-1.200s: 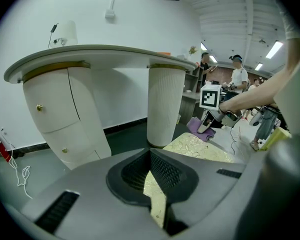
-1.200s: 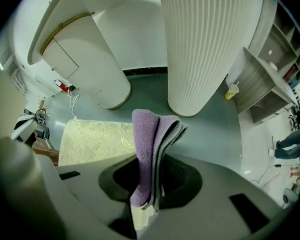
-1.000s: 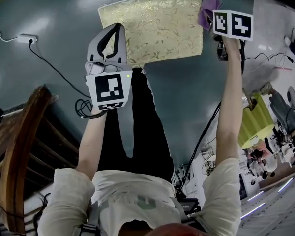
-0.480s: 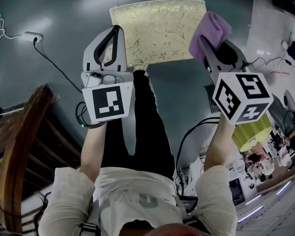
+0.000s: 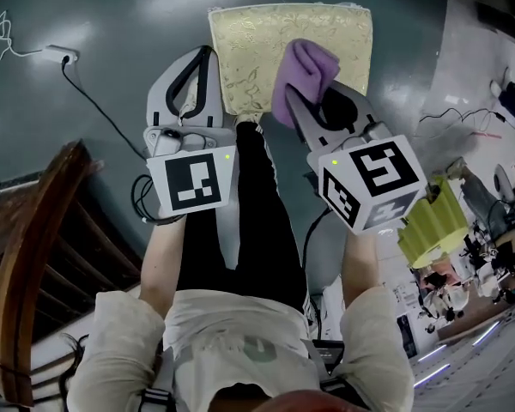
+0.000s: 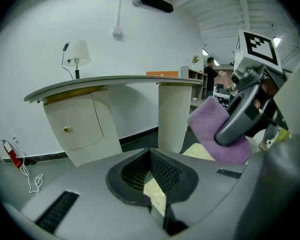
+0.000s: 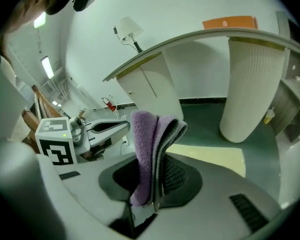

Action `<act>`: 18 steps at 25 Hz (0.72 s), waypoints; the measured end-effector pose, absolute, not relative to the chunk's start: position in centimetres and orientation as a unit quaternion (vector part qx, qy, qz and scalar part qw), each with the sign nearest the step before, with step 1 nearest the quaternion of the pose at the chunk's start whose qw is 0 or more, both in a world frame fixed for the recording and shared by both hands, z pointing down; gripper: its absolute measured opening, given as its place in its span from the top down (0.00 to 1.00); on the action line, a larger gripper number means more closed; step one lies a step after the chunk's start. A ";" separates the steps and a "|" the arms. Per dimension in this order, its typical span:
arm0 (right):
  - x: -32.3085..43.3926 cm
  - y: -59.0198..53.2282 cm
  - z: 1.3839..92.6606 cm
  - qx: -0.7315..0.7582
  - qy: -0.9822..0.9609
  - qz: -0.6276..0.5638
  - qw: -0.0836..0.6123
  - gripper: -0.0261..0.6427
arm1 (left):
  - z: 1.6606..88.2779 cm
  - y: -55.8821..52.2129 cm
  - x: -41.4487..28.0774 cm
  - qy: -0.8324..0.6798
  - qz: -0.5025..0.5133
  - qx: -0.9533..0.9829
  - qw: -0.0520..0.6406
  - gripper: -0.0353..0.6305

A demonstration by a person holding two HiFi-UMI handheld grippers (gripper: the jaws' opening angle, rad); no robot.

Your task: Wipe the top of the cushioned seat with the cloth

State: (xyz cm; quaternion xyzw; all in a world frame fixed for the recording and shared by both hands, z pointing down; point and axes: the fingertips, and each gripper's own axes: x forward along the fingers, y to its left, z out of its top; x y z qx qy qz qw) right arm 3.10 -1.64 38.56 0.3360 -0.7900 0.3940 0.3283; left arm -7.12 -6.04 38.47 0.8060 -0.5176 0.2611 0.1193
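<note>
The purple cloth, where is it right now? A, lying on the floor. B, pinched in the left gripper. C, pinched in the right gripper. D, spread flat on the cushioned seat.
C: the right gripper view shows the folded purple cloth clamped between the jaws of the right gripper, and the left gripper holds nothing.

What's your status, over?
Right gripper shut on purple cloth. Left gripper shut, empty. Cloth over cushioned seat's near edge, contact unclear. Nothing lying on seat top.
</note>
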 end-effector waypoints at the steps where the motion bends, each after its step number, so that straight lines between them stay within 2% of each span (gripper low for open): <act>1: 1.6 -1.2 39.5 0.319 -0.797 0.401 0.320 0.83 | 38.6 -5.9 -7.5 -0.520 0.261 0.804 0.121 0.94; 4: -2.4 0.1 43.2 0.279 -0.805 0.424 0.306 0.83 | 39.1 -5.4 -8.3 -0.522 0.270 0.800 0.124 0.94; 9: -6.5 1.4 49.7 0.248 -0.794 0.444 0.331 0.83 | 39.8 -5.3 -9.5 -0.526 0.276 0.794 0.125 0.94; 18: -8.0 2.5 57.0 0.226 -0.762 0.467 0.388 0.83 | 40.6 -5.8 -10.2 -0.540 0.260 0.787 0.147 0.94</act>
